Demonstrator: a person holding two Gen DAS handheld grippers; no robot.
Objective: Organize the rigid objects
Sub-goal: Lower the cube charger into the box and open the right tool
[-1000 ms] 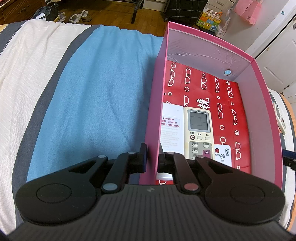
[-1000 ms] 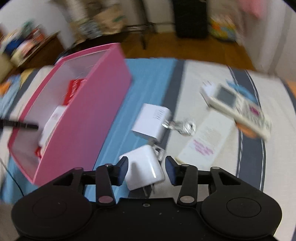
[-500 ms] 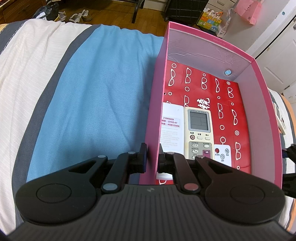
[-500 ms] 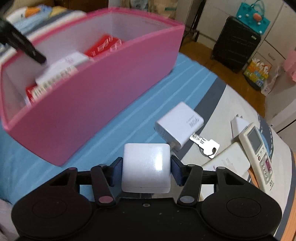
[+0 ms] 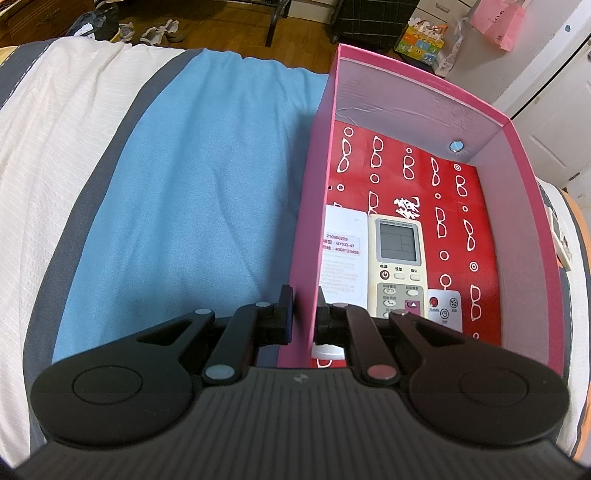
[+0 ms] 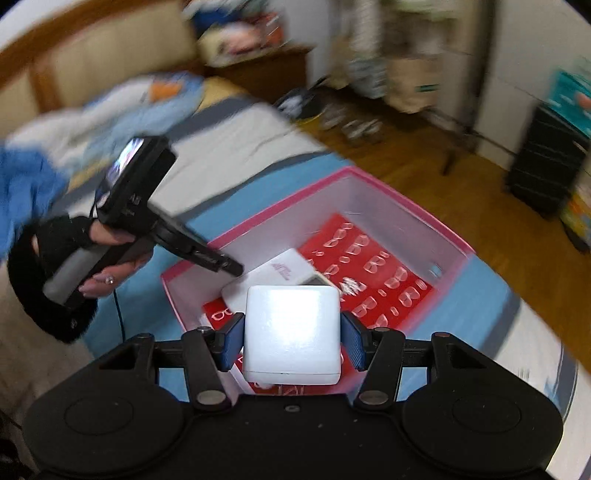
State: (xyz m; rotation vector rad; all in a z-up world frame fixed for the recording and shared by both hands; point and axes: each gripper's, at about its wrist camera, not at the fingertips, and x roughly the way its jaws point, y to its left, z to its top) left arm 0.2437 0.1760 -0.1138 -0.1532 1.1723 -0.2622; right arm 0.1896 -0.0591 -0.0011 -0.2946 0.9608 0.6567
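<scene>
My left gripper (image 5: 303,314) is shut on the near left wall of the pink box (image 5: 314,221), one finger outside and one inside. In the box lie a red glasses-print case (image 5: 454,221), a cream remote (image 5: 398,258) and a white labelled card (image 5: 341,254). My right gripper (image 6: 291,338) is shut on a white charger block (image 6: 291,332) and hangs above the near end of the pink box (image 6: 406,199). The right wrist view is blurred. It shows the left gripper (image 6: 232,268) held by a black-sleeved hand (image 6: 99,236) at the box's left rim.
The box rests on a bed cover (image 5: 184,184) striped blue, grey and white. Beyond the bed lies wooden floor (image 6: 461,192) with shoes (image 5: 159,31) and a black suitcase (image 6: 546,166). Blue clothing (image 6: 22,177) lies at the far left.
My right gripper closed on the white charger, lifted it off the bed and carried it over the pink box, rolling as it went. The left gripper kept its hold on the wall.
</scene>
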